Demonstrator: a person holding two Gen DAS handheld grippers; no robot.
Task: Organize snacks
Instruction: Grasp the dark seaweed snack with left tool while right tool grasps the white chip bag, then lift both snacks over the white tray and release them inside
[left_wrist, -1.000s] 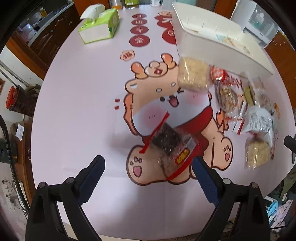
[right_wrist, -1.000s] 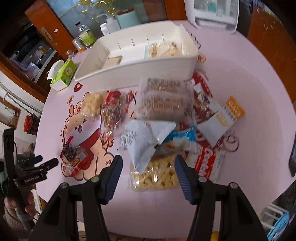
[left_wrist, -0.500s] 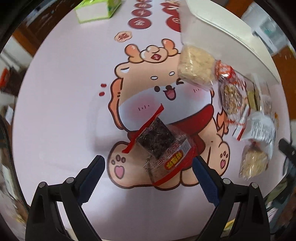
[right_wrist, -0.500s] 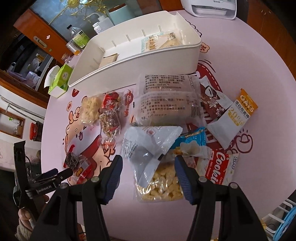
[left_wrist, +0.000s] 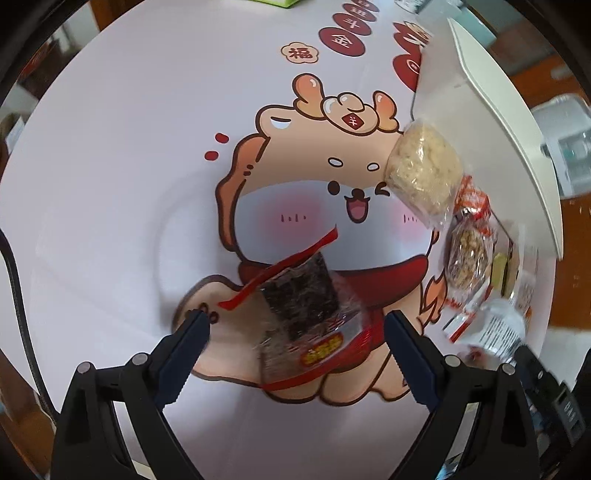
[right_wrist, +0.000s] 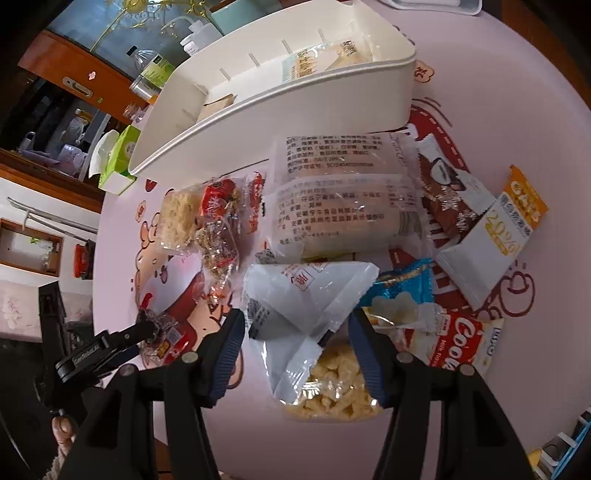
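Observation:
My left gripper (left_wrist: 295, 332) is open, its fingers on either side of a clear red-trimmed packet with a dark snack (left_wrist: 306, 314) lying on the pink table; it also shows in the right wrist view (right_wrist: 162, 332). My right gripper (right_wrist: 295, 332) is open, straddling a white triangular packet (right_wrist: 299, 306) that lies on a clear bag of yellow puffs (right_wrist: 332, 391). A white divided bin (right_wrist: 295, 92) stands at the back with two packets inside.
Several snack packets lie between the bin and my right gripper: a large translucent pack (right_wrist: 343, 199), a brown chocolate bar (right_wrist: 447, 195), a white-orange oats packet (right_wrist: 495, 236), a red cookie pack (right_wrist: 465, 343). A pale rice-crisp square (left_wrist: 421, 173) lies near the bin. A green tissue box (right_wrist: 118, 158) stands far left.
My left gripper has moved forward and down, so the dark snack packet now sits between its fingers. My right gripper has moved closer over the white triangular packet.

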